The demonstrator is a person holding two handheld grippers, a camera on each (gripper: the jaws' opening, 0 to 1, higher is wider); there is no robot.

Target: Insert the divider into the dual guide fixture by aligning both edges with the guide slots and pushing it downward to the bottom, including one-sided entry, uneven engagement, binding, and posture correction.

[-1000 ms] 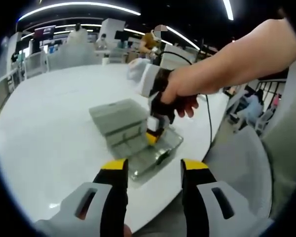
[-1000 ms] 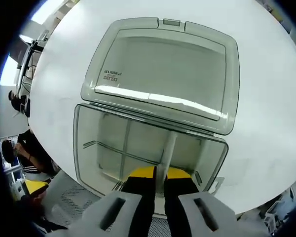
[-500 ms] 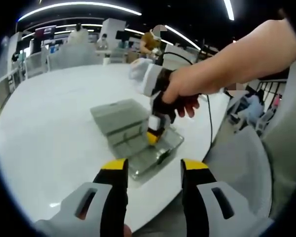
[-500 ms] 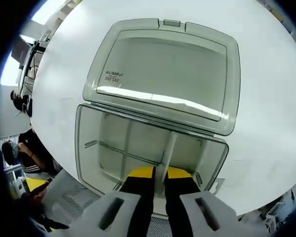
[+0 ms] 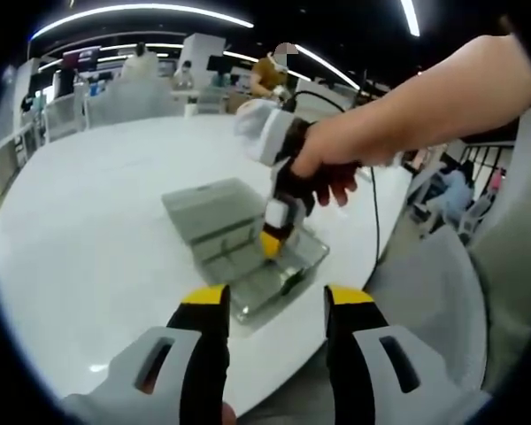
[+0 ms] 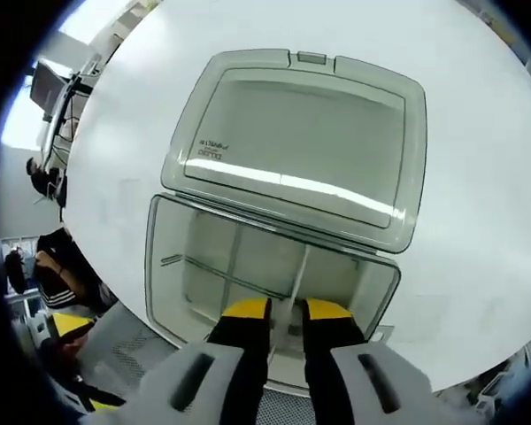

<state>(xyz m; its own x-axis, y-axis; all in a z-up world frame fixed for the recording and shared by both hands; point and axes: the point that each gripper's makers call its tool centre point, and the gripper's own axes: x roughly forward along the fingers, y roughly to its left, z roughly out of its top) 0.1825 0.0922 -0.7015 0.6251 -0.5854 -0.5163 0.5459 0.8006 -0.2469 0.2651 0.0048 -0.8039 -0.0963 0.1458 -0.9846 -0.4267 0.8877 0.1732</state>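
Right gripper [image 6: 285,310] points down into the clear plastic box [image 6: 164,266], yellow-tipped jaws parted by a narrow gap, gripping nothing. Divider [image 6: 296,276], a thin pale strip, stands on edge in the box straight ahead of the jaws, its near end reaching into the gap between the tips; contact with either tip cannot be told. Its long axis runs directly away from the gripper, from near wall toward the hinge side. A second partition [image 6: 226,282] runs crosswise to the left of the tips. Compartments hold nothing else. Hinged lid [image 6: 301,146] lies folded flat on the white table [image 6: 115,142] beyond the box.

Left gripper [image 5: 273,305] hovers well back from the box [image 5: 296,266], jaws wide apart, holding nothing. Ahead of it, a hand [image 5: 323,164] holds the right gripper [image 5: 271,243] over the box.
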